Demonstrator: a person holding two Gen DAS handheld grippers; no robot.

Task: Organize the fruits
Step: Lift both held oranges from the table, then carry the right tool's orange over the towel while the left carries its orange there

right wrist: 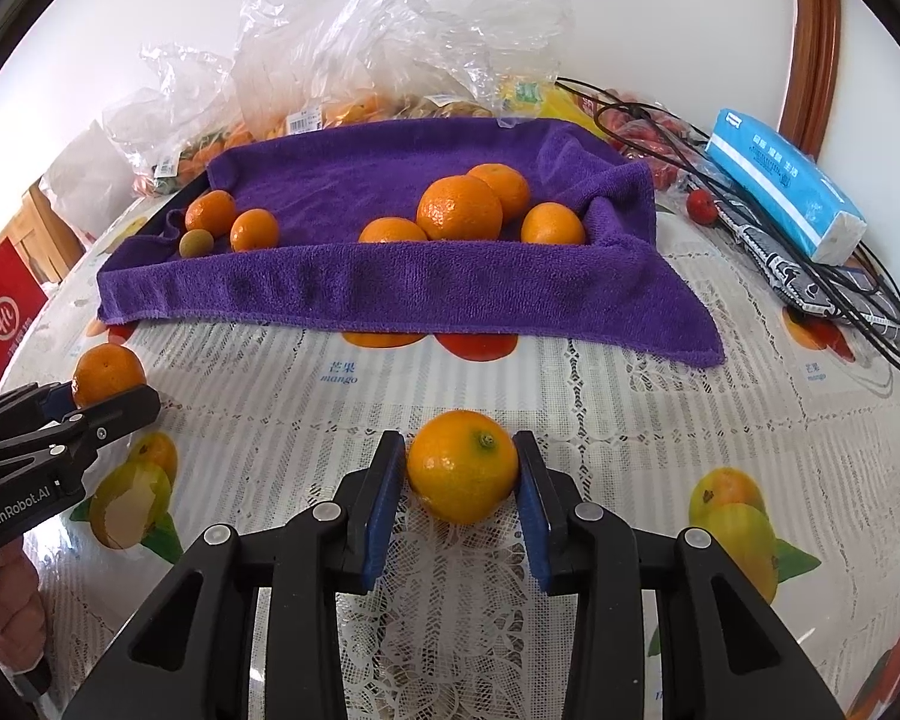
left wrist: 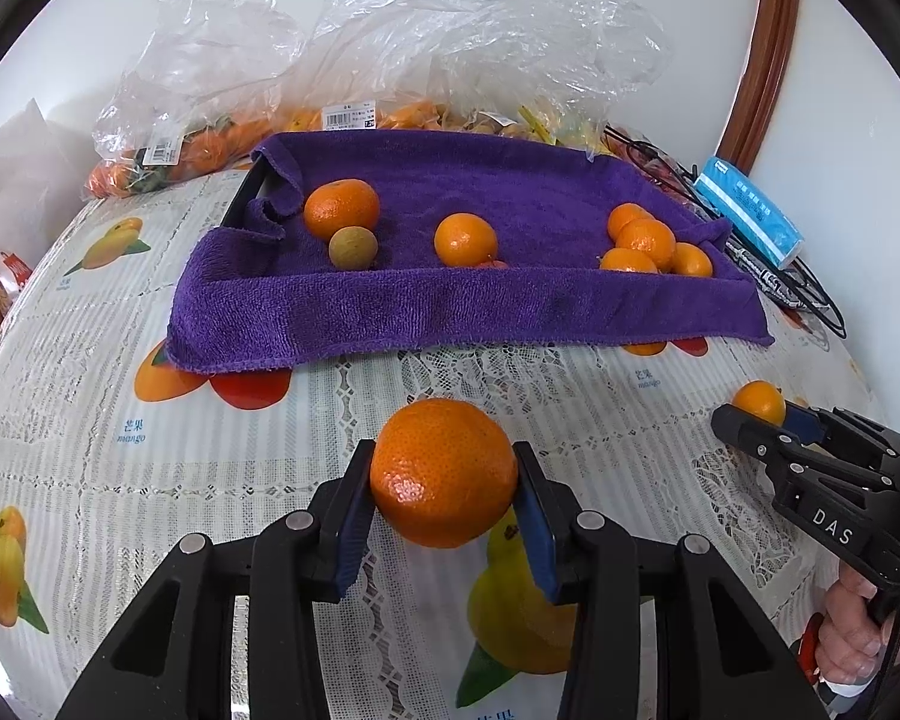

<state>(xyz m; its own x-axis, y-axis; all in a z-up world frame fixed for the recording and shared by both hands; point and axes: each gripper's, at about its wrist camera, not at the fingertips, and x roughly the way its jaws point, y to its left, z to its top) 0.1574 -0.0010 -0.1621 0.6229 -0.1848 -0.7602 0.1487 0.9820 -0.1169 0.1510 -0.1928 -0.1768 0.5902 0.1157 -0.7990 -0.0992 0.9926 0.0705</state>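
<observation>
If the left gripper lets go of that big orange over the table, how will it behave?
The big orange, clamped in the left gripper, is round, so it would probably roll on the smooth tablecloth. Its pebbled peel likely gives the pads fair grip. It looks firm, but hard squeezing might bruise it.

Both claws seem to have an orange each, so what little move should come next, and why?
Probably lift the left gripper and carry its large orange forward over the purple towel. Its pads already press both sides of the fruit, and other oranges already lie in the towel-lined tray. The right gripper likewise clamps a smaller orange, which can follow.
</observation>
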